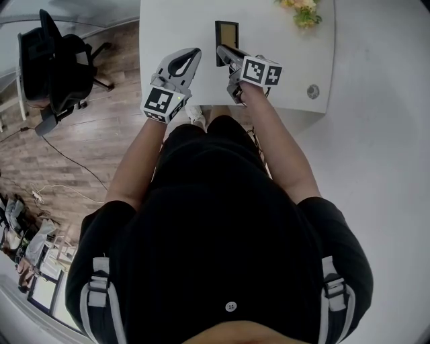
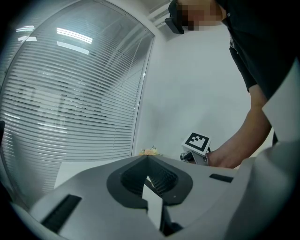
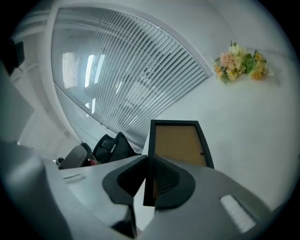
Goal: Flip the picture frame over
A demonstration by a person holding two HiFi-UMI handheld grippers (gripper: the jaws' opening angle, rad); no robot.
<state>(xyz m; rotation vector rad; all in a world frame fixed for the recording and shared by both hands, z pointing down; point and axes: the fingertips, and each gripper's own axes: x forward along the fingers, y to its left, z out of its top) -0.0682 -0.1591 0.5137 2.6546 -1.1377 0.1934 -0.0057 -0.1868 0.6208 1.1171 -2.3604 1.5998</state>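
Jaws of the right gripper [image 1: 221,49] were pressed narrow on the picture frame [image 1: 227,33], pinching its black border along one long side, close to the end nearest the person. The right gripper view showed that border running straight down between the two dark pads, with the frame's brown board face turned toward the camera. The frame sat over the white table [image 1: 175,27], in the near left part of the top. Whether its far end rested on the surface could not be told.

The left gripper [image 1: 197,52] was closed tip to tip with nothing held. It lay just to the left of the right one, by the table's left edge, with its tips just beside the frame but apart from it. From its own view the square-marked cube of the right gripper showed beyond its jaws, at the end of the person's bare forearm.

A small bunch of flowers [image 1: 300,11] lay at the far right of the table, well apart from the frame. A small round disc [image 1: 313,91] sat near the table's right front corner. A black office chair [image 1: 57,64] stood on the wooden floor [image 1: 101,141] left of the table. Window blinds [image 3: 122,75] filled the background of both gripper views.
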